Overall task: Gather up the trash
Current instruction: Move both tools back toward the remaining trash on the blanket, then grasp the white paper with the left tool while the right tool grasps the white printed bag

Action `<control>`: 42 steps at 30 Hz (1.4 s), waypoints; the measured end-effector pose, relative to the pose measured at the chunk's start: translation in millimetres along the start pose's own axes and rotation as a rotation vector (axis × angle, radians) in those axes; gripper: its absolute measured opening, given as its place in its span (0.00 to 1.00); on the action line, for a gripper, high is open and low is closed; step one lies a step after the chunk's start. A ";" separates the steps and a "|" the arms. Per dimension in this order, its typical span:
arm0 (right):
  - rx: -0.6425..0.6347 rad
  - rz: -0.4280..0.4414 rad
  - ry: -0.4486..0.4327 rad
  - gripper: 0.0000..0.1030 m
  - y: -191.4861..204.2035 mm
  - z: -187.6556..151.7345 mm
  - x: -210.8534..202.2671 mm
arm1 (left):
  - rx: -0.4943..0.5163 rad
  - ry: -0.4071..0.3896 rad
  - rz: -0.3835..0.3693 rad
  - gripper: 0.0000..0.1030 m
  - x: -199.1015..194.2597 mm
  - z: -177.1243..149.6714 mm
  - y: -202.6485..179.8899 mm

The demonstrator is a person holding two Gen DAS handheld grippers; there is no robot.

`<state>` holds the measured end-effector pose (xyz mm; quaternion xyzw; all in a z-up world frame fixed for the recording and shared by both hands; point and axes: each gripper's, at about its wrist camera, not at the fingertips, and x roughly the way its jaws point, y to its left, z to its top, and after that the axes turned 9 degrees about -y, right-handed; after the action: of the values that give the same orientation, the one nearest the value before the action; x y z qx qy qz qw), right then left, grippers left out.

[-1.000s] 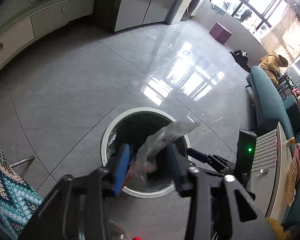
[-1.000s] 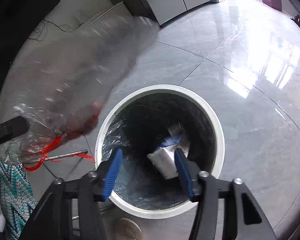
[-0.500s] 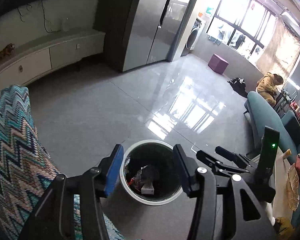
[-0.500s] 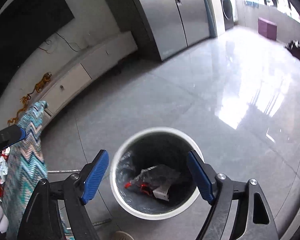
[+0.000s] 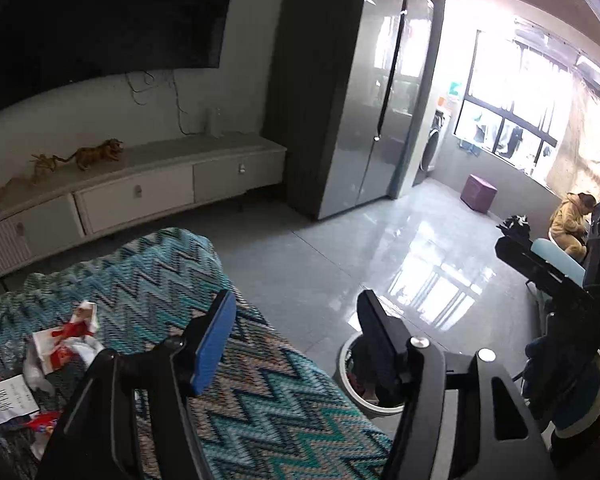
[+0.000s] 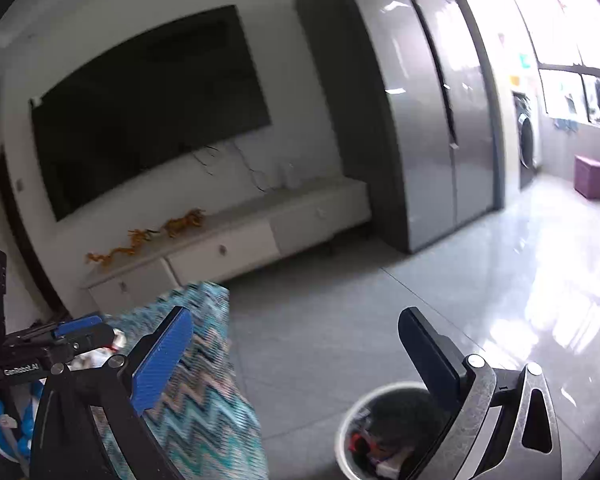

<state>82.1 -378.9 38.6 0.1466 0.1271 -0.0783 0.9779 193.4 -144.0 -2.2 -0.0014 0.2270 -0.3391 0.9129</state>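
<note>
Glossy grey tile floor [image 5: 340, 248] with window glare bouncing off it. Big dark TV [image 6: 148, 108] on a pale wall, loose cables hanging below. Long white cabinet [image 5: 140, 192] underneath, tiger figurine [image 5: 96, 154] on top. Tall silver fridge [image 5: 364, 92] next to that. Bright windows [image 5: 516, 128] at the far end, washing machine [image 6: 526, 136] and purple stool [image 5: 478, 193] nearby.

1. Pretty clearly a home living room: big dark TV [image 6: 148, 108] on the wall.
2. Right under the TV, a long white media cabinet [image 5: 140, 196] with tiger figurines [image 5: 96, 154].
3. Right of the TV, a tall grey fridge [image 5: 376, 92]; past that, a washing machine [image 6: 525, 136] by bright windows [image 5: 512, 120].
</note>
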 end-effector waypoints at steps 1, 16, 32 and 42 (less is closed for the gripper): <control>-0.009 0.021 -0.007 1.00 12.3 3.1 -0.6 | -0.004 -0.020 0.019 0.62 -13.3 1.1 15.2; -0.144 0.276 0.119 1.00 175.6 -12.0 57.6 | -0.201 -0.080 0.350 0.72 -157.7 -57.8 250.8; -0.215 0.441 0.454 1.00 291.8 -110.9 167.1 | -0.518 0.070 0.359 0.66 -163.4 -137.6 384.8; -0.213 0.455 0.612 1.00 314.5 -161.6 213.5 | -0.558 0.103 0.314 0.46 -137.9 -147.8 396.4</control>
<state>309.5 -57.0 -84.9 0.0854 0.3844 0.2012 0.8969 285.2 269.0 -139.9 -0.1994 0.3548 -0.1185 0.9057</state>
